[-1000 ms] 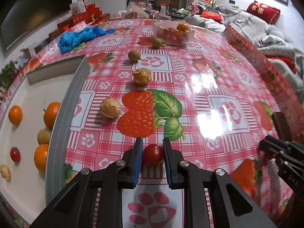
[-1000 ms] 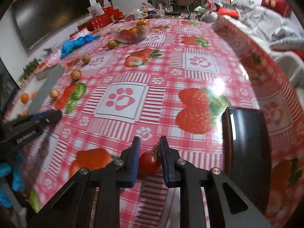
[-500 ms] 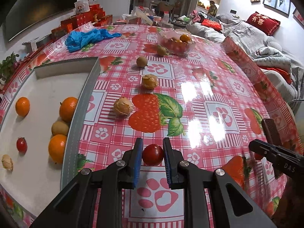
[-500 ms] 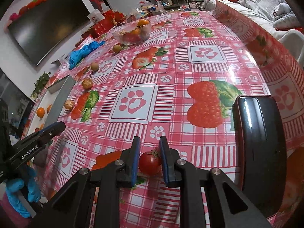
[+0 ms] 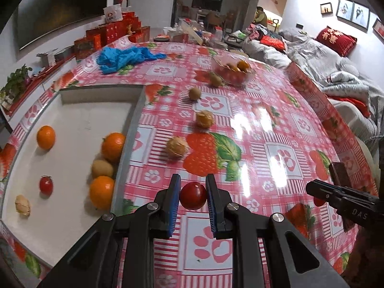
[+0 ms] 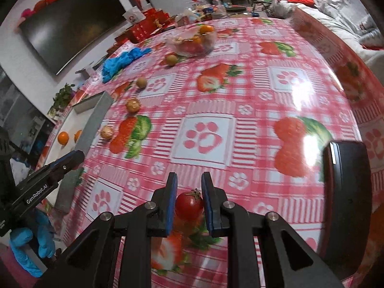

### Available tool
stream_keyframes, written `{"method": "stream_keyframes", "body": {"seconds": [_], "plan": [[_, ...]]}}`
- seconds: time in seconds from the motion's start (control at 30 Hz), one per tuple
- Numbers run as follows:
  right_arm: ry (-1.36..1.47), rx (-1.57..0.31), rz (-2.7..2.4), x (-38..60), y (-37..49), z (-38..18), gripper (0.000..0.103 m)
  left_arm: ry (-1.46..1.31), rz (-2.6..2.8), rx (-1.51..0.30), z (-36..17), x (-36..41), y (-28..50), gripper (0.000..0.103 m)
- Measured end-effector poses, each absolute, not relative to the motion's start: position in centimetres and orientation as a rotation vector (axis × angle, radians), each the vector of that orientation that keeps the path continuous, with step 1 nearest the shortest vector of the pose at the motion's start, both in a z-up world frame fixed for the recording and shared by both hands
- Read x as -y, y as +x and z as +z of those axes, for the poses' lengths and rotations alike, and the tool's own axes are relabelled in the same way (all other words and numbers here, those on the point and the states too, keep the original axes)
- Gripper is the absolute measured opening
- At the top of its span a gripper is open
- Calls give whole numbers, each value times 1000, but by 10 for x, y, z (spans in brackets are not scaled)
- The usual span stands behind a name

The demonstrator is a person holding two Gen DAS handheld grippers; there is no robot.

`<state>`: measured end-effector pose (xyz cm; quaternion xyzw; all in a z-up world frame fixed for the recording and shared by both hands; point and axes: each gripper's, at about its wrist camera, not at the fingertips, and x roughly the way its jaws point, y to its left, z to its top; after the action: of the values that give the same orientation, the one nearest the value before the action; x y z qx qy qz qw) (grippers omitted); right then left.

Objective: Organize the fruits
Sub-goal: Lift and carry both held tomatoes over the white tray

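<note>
Two handheld grippers each carry a cherry tomato above a table covered in a red checked tablecloth [image 5: 240,110]. The left gripper [image 5: 193,198] is clamped on a smooth red cherry tomato [image 5: 193,195]; the right gripper [image 6: 189,202] is clamped on a stemmed cherry tomato [image 6: 189,206]. To the left lies a white tray [image 5: 72,120] holding three oranges, a kiwi, a tomato and a pale husked fruit. More husked fruits and kiwis sit loose on the cloth, leading back to a clear bowl [image 5: 231,73] of fruit. This appears to be the carrying step; next, each tomato likely needs moving over the tray rim and releasing gently beside the tray's tomato [image 5: 46,185].
</note>
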<state>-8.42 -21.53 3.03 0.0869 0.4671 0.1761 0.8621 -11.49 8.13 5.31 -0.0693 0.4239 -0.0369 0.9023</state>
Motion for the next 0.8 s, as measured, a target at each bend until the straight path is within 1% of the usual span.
{"method": "stream_keyframes", "body": {"seconds": [0.43,0.8], "plan": [[118,-982,529,136,-70,51,23,-188,50,-837,58,-138,-122,23],[48,-1001,681,48,-62,62,23,-227,159,-813,59,-192,-131,23]]}}
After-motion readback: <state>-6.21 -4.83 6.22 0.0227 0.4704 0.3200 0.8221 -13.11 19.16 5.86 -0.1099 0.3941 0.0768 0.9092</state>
